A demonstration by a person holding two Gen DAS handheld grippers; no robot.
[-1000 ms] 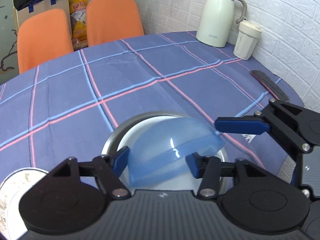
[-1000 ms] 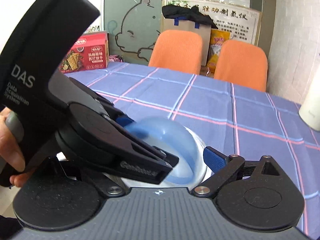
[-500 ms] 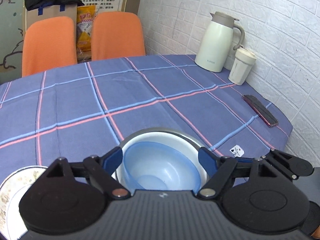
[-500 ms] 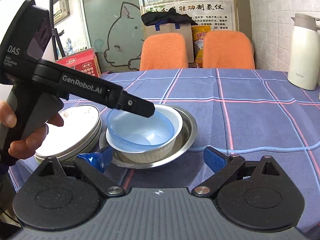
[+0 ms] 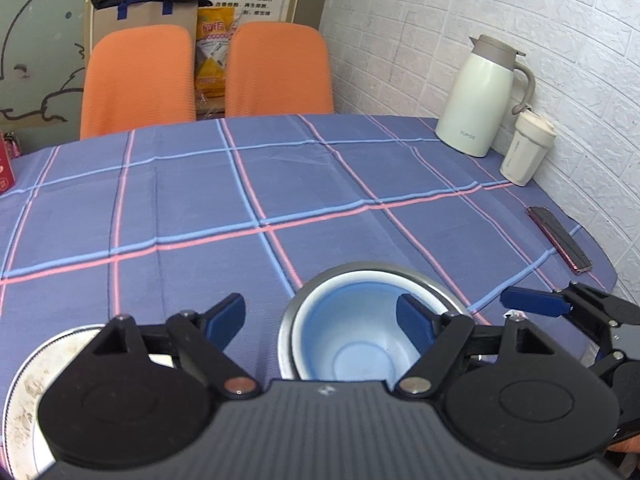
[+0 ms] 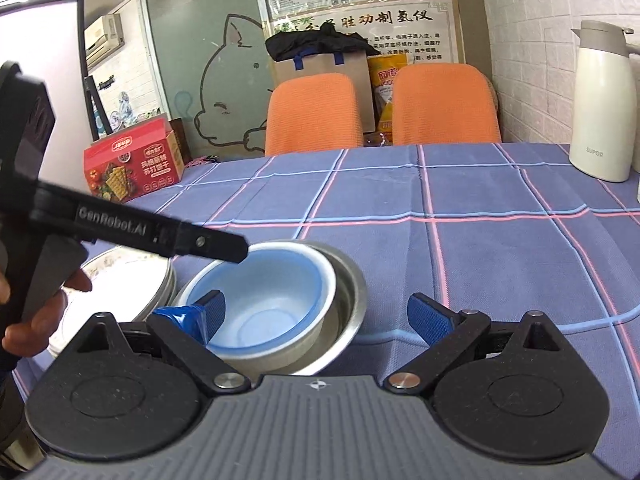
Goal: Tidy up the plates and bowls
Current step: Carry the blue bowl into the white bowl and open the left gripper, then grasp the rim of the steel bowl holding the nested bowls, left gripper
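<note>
Blue bowl (image 6: 260,300) sits nested in a white bowl (image 6: 320,312), both inside the steel bowl (image 6: 352,300) on my checked tablecloth (image 5: 320,200), w/ plates (image 6: 132,280) stacked just beside. L gripper (image 5: 320,320) spread wide, empty; R gripper (image 6: 316,316) likewise, holding nothing.

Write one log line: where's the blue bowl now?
blue bowl: nested upright in white bowl, inside steel bowl | left gripper: open | right gripper: open
</note>
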